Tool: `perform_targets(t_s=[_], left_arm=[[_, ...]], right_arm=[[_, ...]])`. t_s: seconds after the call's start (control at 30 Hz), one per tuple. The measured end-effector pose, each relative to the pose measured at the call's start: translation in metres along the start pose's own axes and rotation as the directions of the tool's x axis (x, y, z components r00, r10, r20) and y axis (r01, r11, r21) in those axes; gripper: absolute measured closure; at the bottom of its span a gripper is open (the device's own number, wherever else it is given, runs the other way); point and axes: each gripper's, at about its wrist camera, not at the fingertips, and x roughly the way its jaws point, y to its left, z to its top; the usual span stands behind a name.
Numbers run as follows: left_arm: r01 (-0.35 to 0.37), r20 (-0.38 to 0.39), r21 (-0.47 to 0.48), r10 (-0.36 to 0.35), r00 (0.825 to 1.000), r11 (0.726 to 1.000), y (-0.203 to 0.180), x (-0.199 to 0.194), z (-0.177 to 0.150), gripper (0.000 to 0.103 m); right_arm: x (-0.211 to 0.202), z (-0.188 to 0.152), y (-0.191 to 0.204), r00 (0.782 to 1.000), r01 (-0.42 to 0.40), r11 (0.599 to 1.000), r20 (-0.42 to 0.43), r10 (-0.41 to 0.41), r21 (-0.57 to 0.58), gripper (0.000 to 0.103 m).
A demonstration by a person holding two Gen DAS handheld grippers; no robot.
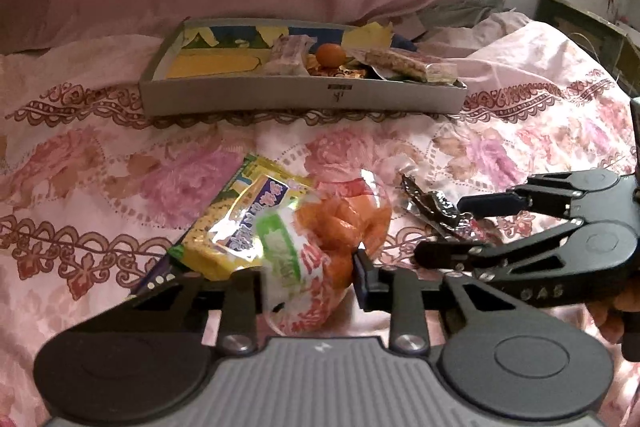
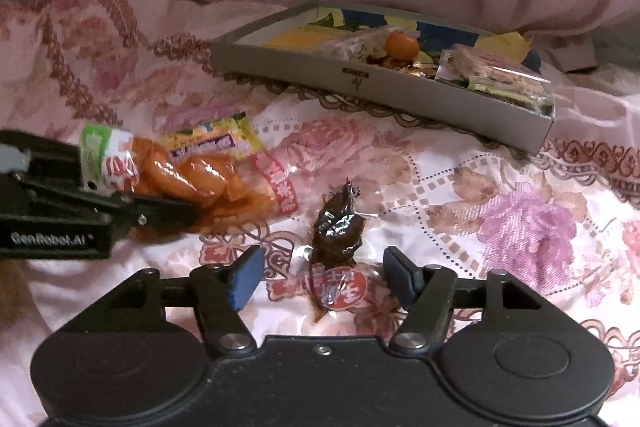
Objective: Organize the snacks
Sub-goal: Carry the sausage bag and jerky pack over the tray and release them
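Left gripper (image 1: 308,275) clamps orange snack bag (image 1: 340,223), long axis toward tray (image 1: 304,95); right gripper (image 2: 320,275) released

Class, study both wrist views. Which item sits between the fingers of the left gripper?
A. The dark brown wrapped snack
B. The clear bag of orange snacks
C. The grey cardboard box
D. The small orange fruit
B: the left gripper has its fingers closed on the clear bag of orange snacks, while the dark brown wrapped snack lies loose on the bedspread between the open fingers of the right gripper.
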Motion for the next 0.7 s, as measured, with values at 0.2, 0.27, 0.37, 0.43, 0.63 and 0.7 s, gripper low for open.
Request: perform_targets(t_s=[0.2, 0.27, 0.37, 0.43, 0.63, 0.7], left_arm=[[-0.024, -0.003, -0.019, 0.024, 1.0, 1.0, -0.005, -0.003, 0.002, 0.074], [-0.034, 0.006, -0.044, 0.034, 0.999, 0.998, -0.004, -0.007, 0.003, 0.075], [-0.038, 0.018, -0.055, 0.039, 0.999, 0.998, -0.004, -0.013, 0.002, 0.075], [-0.037, 0.022, -0.055, 0.038, 0.999, 0.998, -0.004, -0.017, 0.002, 0.076], [-0.047, 0.061, -0.058, 0.051, 0.997, 0.997, -0.001, -0.033, -0.001, 0.076], [-0.051, 0.078, -0.053, 0.055, 0.995, 0.997, -0.002, -0.038, -0.001, 0.076]], right_arm=[[-0.003, -0.001, -0.002, 0.999, 0.031, 0.999, 0.027, -0.032, 0.025, 0.054], [-0.006, -0.002, 0.002, 0.997, 0.058, 0.998, 0.052, -0.058, -0.007, 0.057], [-0.01, -0.002, 0.01, 0.991, 0.101, 0.993, 0.09, -0.095, -0.068, 0.057], [-0.009, -0.003, 0.014, 0.99, 0.116, 0.988, 0.094, -0.106, -0.1, 0.057], [-0.015, -0.004, 0.023, 0.974, 0.188, 0.968, 0.159, -0.162, -0.167, 0.058], [-0.017, -0.004, 0.025, 0.967, 0.209, 0.961, 0.182, -0.176, -0.183, 0.058]])
